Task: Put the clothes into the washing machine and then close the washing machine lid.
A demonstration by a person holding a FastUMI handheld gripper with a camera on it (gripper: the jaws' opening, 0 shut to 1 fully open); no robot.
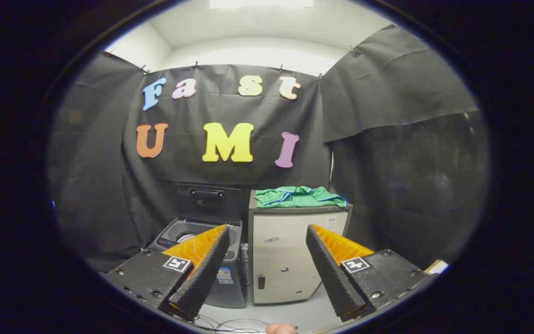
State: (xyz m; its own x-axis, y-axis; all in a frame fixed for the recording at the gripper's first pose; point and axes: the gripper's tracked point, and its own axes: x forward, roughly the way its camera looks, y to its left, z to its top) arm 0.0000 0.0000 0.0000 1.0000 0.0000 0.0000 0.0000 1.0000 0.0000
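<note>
in the gripper view, the gripper [267,241] is held well back from the work, its two fingers spread wide with nothing between them, which reads as a starting stance: far enough off to take in both the clothes and the machine before reaching for either. beyond the fingers and a little to the right of the gap, one folded green garment [298,196] with pale stripes lies flat on top of a small cabinet [290,260]; set up there it is easy to come at from the front, and it looks soft enough to bunch when pinched. whether the pile is one piece or more cannot be told from here. just beside the cabinet, beyond the left finger, stands one washing machine [202,241], partly hidden by that finger. its lid [209,195] is tipped up against the black cloth wall behind, so the drum mouth is open to take the garment, and the lid remains to be shut afterwards. some thin cables [230,322] trail on the floor below the fingers, and a fingertip [280,329] of the person shows at the very bottom. count: one gripper with two fingers, one garment pile, one cabinet, one machine, one lid. no step of the task looks done yet.
</note>
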